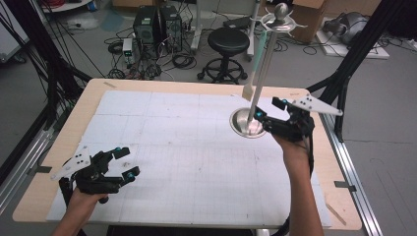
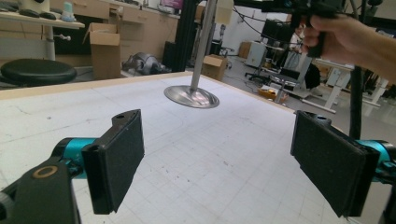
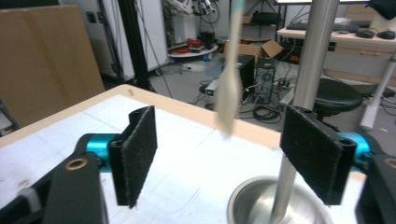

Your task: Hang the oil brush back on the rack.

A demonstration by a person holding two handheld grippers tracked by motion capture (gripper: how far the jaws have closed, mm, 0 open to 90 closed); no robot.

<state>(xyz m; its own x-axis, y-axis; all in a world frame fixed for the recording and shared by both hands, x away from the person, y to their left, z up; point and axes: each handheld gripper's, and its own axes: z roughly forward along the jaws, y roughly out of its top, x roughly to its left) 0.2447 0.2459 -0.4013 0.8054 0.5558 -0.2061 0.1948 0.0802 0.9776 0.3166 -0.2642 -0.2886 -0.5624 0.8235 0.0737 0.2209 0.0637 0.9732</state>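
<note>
A metal stand rises from a round dish base (image 1: 241, 125) on the white mat, its pole (image 1: 263, 64) topped by a hook ring. From the ring hangs a spatula (image 1: 252, 69) with a teal handle and a pale blade. My right gripper (image 1: 269, 109) is open just right of the base, with nothing between its pads. In the right gripper view (image 3: 219, 156) the spatula blade (image 3: 229, 102) hangs beyond the gap and the pole (image 3: 317, 51) stands behind the right jaw. My left gripper (image 1: 127, 162) is open and empty at the near left, also in its own view (image 2: 217, 158).
The gridded white mat (image 1: 187, 147) covers a wooden table (image 1: 88, 98). A black stool (image 1: 227, 44), computer towers (image 1: 157, 24) and cables lie on the floor beyond the far edge. Black frame posts (image 1: 354, 54) stand at the right.
</note>
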